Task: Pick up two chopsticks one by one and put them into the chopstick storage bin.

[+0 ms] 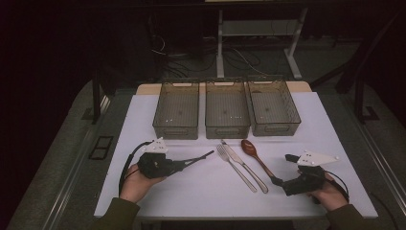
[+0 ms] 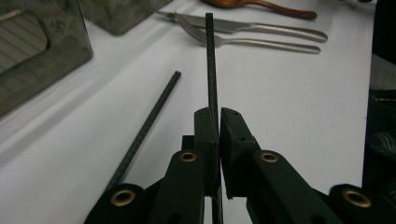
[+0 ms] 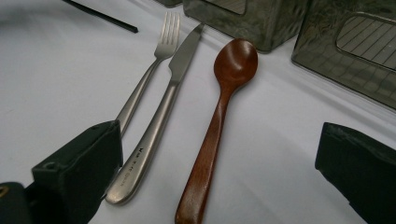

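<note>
Clamping down tight, the left gripper (image 2: 218, 116) has its two black jaws pressed together on a thin black chopstick (image 2: 210, 60), which runs straight up the middle of the left gripper view towards the cutlery. In the high view that same chopstick (image 1: 197, 159) sticks out from the left gripper (image 1: 179, 164) towards the centre of the frame, lifted just off the white worktop (image 1: 191, 191). A second chopstick (image 2: 150, 122) lies flat on the worktop just left of the jaws in the left gripper view, its shadow beside it. Over at the lower right of the high view, the right gripper (image 1: 282, 167) rests low with its jaws spread wide apart, nothing between them. The right gripper view looks between the jaws at a wooden spoon (image 3: 219, 116), with a steel knife (image 3: 159, 116) and a fork (image 3: 149, 70) side by side to its left; the fork's handle passes behind the left jaw. Across the top of the high view, three smoky see-through bins (image 1: 227, 129) stand in a row, all apart from the cutlery.
</note>
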Demonstrator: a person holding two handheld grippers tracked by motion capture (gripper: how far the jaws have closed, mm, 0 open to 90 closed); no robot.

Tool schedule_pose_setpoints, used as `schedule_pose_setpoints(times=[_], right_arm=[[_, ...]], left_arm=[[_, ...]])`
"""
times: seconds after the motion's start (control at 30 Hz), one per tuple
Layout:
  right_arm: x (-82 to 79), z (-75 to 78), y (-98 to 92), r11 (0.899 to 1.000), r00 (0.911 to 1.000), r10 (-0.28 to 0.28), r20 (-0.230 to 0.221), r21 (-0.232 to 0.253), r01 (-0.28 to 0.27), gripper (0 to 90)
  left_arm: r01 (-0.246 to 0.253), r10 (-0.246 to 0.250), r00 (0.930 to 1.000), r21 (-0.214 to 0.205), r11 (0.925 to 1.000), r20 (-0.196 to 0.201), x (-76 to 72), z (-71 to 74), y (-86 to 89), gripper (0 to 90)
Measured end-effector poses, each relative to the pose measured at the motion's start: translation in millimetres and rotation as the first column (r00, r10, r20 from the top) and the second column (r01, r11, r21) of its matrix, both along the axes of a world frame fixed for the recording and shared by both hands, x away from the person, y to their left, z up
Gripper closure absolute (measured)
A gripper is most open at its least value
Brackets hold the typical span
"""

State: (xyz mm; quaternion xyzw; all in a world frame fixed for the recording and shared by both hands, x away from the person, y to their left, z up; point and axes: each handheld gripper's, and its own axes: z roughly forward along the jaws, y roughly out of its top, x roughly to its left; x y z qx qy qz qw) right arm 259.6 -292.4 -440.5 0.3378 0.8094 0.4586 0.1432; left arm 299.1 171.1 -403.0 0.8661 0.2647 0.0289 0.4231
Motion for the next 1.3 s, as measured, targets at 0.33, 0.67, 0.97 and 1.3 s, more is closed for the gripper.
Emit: schedule_pose_setpoints(times=[0.33, 0.67, 0.97, 1.3], right_arm=[[0.4, 0.2, -0.5, 1.0, 1.0, -0.006, -0.004, 0.005, 0.006, 0.3], [0.5, 0.3, -0.8, 1.0, 0.9999, -0.014, -0.004, 0.009, 0.014, 0.3], [0.6, 0.8, -1.2, 1.0, 0.9998, -0.017, -0.004, 0.015, 0.017, 0.3], [1.1, 1.1, -2.0, 0.999, 0.9997, -0.025, -0.006, 0.025, 0.025, 0.3]], left_arm=[[-0.026, 0.027, 0.9985, -0.013, 0.9996, 0.048, 11.5, 19.2, -6.4, 85.4], [-0.068, 0.071, 0.9943, -0.037, 0.997, 0.08, 33.9, 37.4, -9.5, 85.5], [-0.152, 0.154, 0.9851, -0.038, 0.9876, 0.075, 69.8, 56.5, -7.8, 85.5], [-0.265, 0.266, 0.9615, -0.03, 0.9638, 0.067, 120.4, 69.3, -4.1, 85.5]])
